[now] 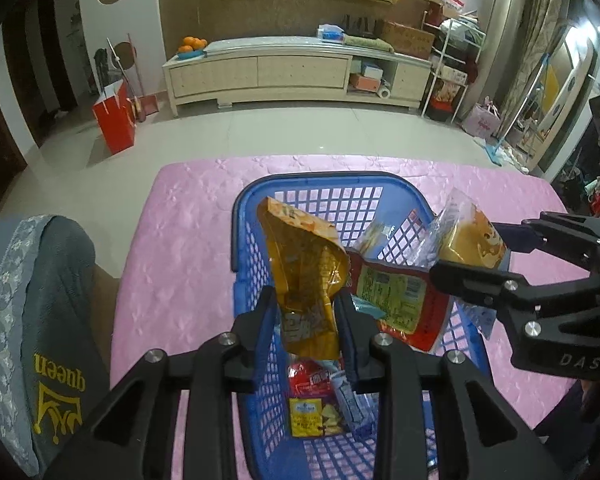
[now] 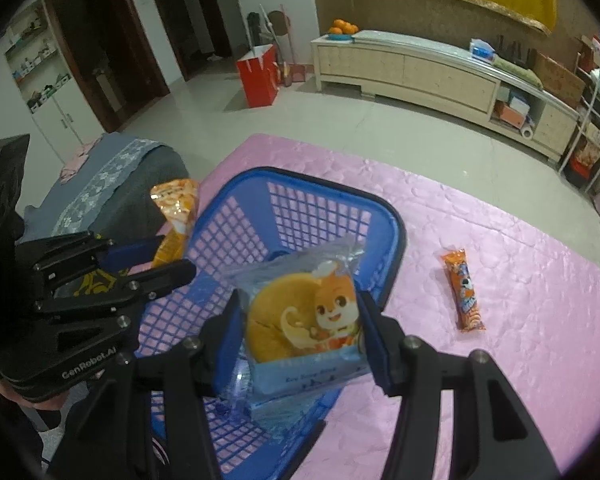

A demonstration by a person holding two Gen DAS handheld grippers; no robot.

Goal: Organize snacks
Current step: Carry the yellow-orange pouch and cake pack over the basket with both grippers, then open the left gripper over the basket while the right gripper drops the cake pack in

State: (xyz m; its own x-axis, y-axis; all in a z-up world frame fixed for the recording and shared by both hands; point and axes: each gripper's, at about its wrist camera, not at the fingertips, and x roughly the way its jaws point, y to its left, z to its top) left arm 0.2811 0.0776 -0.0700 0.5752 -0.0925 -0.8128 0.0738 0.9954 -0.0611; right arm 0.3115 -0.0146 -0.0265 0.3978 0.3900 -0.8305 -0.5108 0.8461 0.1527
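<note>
A blue plastic basket (image 1: 312,196) stands on the pink table cover; it also shows in the right wrist view (image 2: 300,188). My left gripper (image 1: 305,312) is shut on an orange snack pouch (image 1: 304,264) and holds it upright over the basket; the pouch also shows in the right wrist view (image 2: 176,208). My right gripper (image 2: 300,328) is shut on a blue-wrapped cake pack (image 2: 300,320) above the basket's right side; the pack also shows in the left wrist view (image 1: 468,240). A red and yellow packet (image 1: 400,300) and other snacks (image 1: 312,408) lie in the basket.
An orange snack bar (image 2: 464,292) lies on the pink cover (image 2: 500,240) right of the basket. A grey cushioned chair (image 1: 36,320) stands at the table's left. Beyond are the tiled floor, a red bag (image 1: 114,120) and a long cabinet (image 1: 292,72).
</note>
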